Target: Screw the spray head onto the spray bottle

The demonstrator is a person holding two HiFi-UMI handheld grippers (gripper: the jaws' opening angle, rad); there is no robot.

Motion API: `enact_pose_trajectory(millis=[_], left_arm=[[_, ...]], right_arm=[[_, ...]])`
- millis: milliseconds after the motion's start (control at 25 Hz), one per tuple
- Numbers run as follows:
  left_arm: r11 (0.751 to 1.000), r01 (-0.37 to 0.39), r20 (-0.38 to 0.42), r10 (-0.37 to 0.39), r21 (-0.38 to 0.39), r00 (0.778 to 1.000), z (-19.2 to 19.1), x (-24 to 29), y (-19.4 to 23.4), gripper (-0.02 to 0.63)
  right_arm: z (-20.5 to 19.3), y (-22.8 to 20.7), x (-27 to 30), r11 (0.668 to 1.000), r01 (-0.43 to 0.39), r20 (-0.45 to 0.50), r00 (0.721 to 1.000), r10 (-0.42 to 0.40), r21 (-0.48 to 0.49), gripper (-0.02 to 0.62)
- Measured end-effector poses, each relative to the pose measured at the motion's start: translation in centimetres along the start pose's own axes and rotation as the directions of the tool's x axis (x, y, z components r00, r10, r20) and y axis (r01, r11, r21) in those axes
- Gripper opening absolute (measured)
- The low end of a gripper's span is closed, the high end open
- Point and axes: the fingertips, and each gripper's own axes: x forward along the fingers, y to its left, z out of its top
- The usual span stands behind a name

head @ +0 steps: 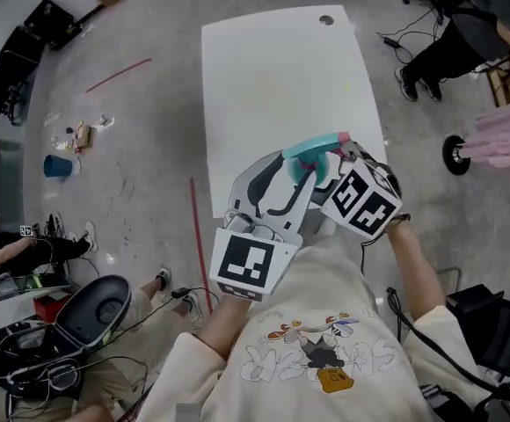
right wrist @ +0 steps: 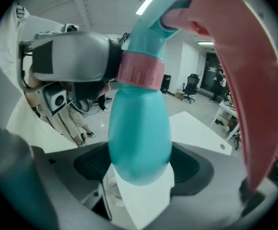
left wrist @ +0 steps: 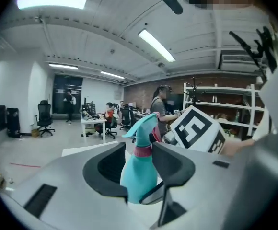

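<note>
- Head view: both tools are up in the air over the long white table (head: 273, 69), which runs off toward 12 o'clock. The teal plastic spray bottle (head: 303, 174) sits between them. The left gripper (head: 290, 185) comes at it from 7 o'clock and the right gripper (head: 332, 172) from 4 o'clock.
- Left gripper view: the teal spray head with the pink trigger (left wrist: 146, 126) is already seated on the bottle, with the pink ribbed collar (left wrist: 142, 151) at the neck. The jaws stand apart at 9 and 3 o'clock of the neck. They're close, but it looks slack, not a squeeze.
- Right gripper view: these jaws are clamped low on the bottle's rounded body, and the bottle rises to 12 o'clock. The left tool's grey jaw sits against the collar at 9 o'clock.
- My read: they're mid-tightening, between twists. Next, the left jaws need to pinch the collar and turn it while the right one stops the bottle spinning.
</note>
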Motion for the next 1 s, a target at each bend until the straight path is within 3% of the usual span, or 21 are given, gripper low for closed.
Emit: enact_pose_trajectory(millis=[200, 400, 560, 760, 1000], left_arm=[[0.996, -0.004, 0.016, 0.005, -0.089, 1.0, -0.2, 0.5, -1.0, 0.167], [0.997, 0.024, -0.005, -0.025, -0.067, 1.0, -0.3, 0.2, -0.4, 0.143], [0.999, -0.031, 0.004, 0.031, -0.011, 1.0, 0.6, 0.0, 0.1, 0.14], [1.0, -0.022, 0.039, 0.022, 0.013, 0.999, 0.9, -0.1, -0.4, 0.14], [0.999, -0.007, 0.078, 0.003, 0.047, 0.997, 1.4, -0.5, -0.7, 0.14]], right_arm=[[0.2, 0.5, -0.1, 0.994, 0.09, -0.013, 0.996, -0.091, -0.062, 0.382], [0.4, 0.2, 0.0, 0.985, 0.119, -0.035, 0.992, -0.124, -0.128, 0.382], [0.5, -0.1, 0.1, 0.982, 0.141, -0.045, 0.988, -0.148, -0.125, 0.382], [1.5, 1.0, 0.0, 0.998, 0.065, 0.028, 0.998, -0.064, -0.024, 0.382], [2.0, 1.8, -0.6, 1.0, 0.003, 0.045, 0.999, -0.002, -0.018, 0.382]])
